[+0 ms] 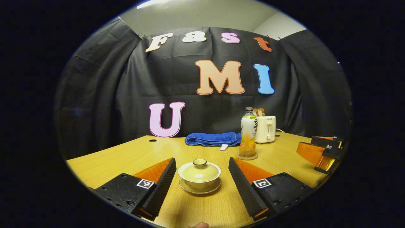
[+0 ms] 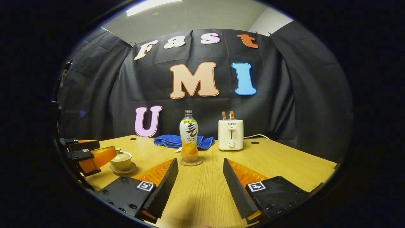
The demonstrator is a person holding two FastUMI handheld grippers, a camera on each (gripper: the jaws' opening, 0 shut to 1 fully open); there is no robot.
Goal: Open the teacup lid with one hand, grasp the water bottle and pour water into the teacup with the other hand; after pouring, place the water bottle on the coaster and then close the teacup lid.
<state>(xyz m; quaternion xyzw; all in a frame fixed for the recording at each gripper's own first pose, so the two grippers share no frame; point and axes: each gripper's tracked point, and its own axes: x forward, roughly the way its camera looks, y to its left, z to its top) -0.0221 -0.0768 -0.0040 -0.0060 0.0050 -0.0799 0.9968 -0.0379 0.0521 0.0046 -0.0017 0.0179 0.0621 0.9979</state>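
In the left gripper view, left claw (image 1: 202,180) spread wide above the wooden worktop (image 1: 110,158), grasping nothing, with the lidded teacup (image 1: 199,173) on its saucer (image 1: 200,189) standing between the two black fingers (image 1: 161,186) but touching neither. Lid (image 1: 199,169) closed on the cup. Behind, near the back wall, a folded blue towel (image 1: 211,139). To the right of it, the water bottle (image 1: 248,133) upright on a round cork coaster (image 1: 246,156), and just behind the bottle a white toaster (image 1: 265,129). At the far right edge, the right claw (image 1: 322,152), well apart from the cup. In the right gripper view, at the far left the left claw (image 2: 85,155) near the teacup (image 2: 121,160); then the right claw (image 2: 200,183) also released and wide open, empty, aimed at the water bottle (image 2: 189,136) on the coaster (image 2: 190,162), not yet reaching it; towel (image 2: 167,141) behind, toaster (image 2: 231,134) to the right.
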